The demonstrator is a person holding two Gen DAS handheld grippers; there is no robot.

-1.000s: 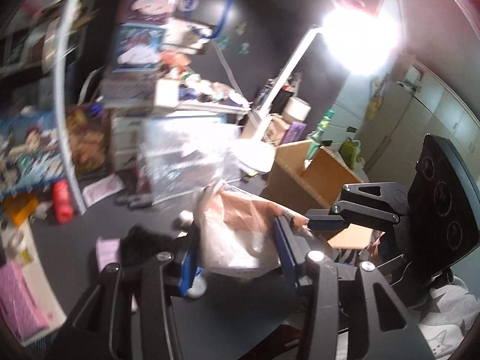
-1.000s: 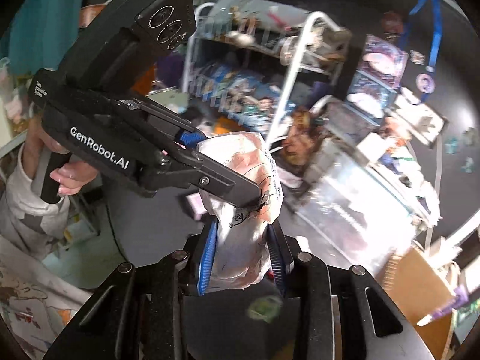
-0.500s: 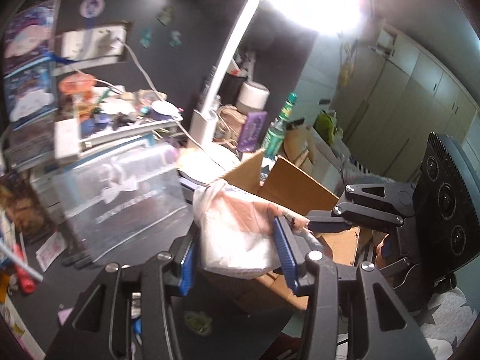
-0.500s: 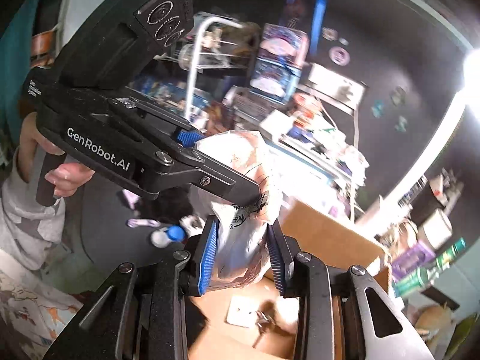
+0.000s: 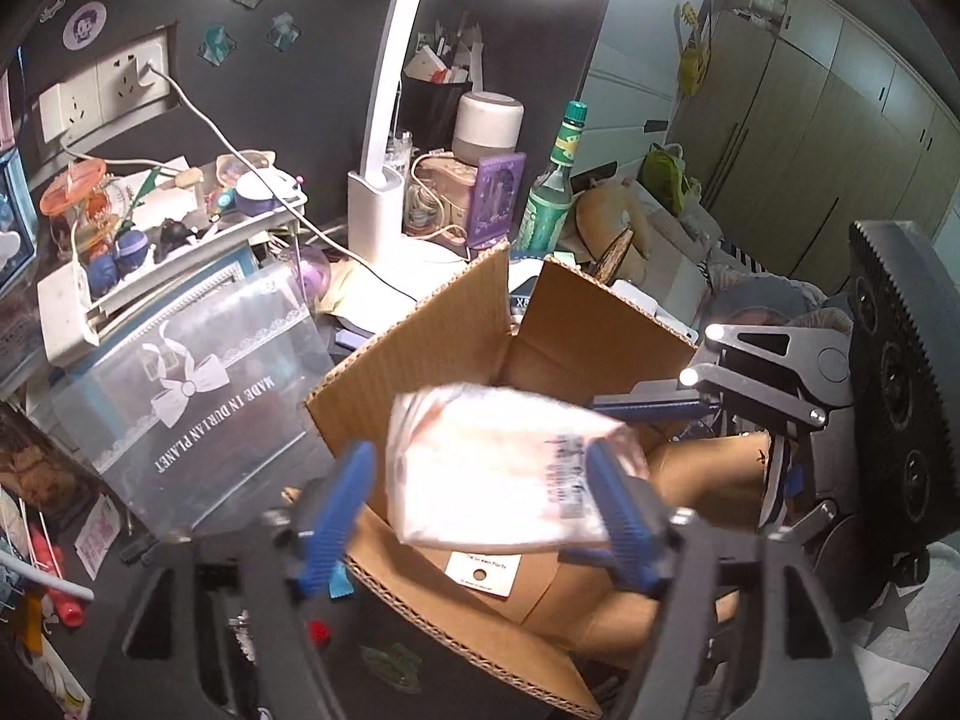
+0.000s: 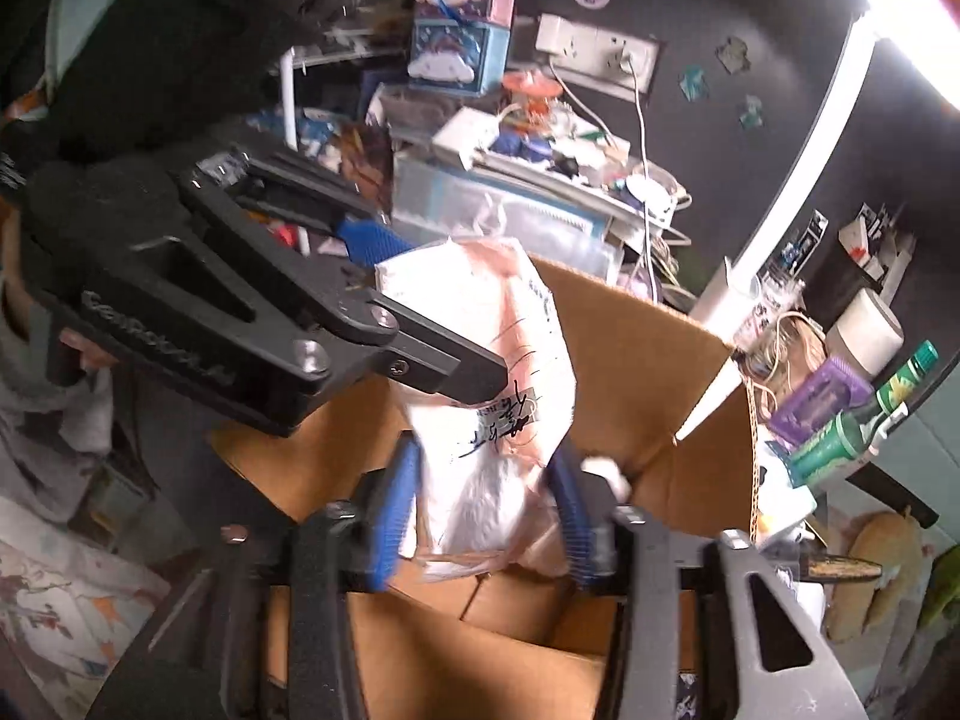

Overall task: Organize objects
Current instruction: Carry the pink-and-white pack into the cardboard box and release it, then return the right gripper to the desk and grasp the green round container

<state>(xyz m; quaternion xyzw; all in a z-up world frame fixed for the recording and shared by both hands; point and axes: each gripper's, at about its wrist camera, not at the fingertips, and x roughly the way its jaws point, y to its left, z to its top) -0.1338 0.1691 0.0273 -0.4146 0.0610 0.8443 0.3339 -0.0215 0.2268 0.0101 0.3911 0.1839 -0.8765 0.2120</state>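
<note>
A white and pink plastic packet (image 5: 498, 468) hangs over an open cardboard box (image 5: 420, 348). My left gripper (image 5: 480, 510) stands open around it, with a gap between its left blue pad (image 5: 336, 510) and the packet. My right gripper (image 6: 486, 516) stands around the packet's other end (image 6: 486, 360), its pads spread and barely touching. The box (image 6: 630, 348) holds a white card (image 5: 483, 567) on its brown floor. Each gripper shows in the other's view.
A clear plastic case (image 5: 198, 384) stands left of the box. A white desk lamp (image 5: 378, 192), a green bottle (image 5: 552, 192), a purple box (image 5: 495, 198) and a cluttered shelf (image 5: 180, 222) stand behind. A wardrobe (image 5: 828, 120) is far right.
Both grippers carried the packet from over the dark desk to above the open box. Both have opened: the left pads have spread well apart and the right ones slightly.
</note>
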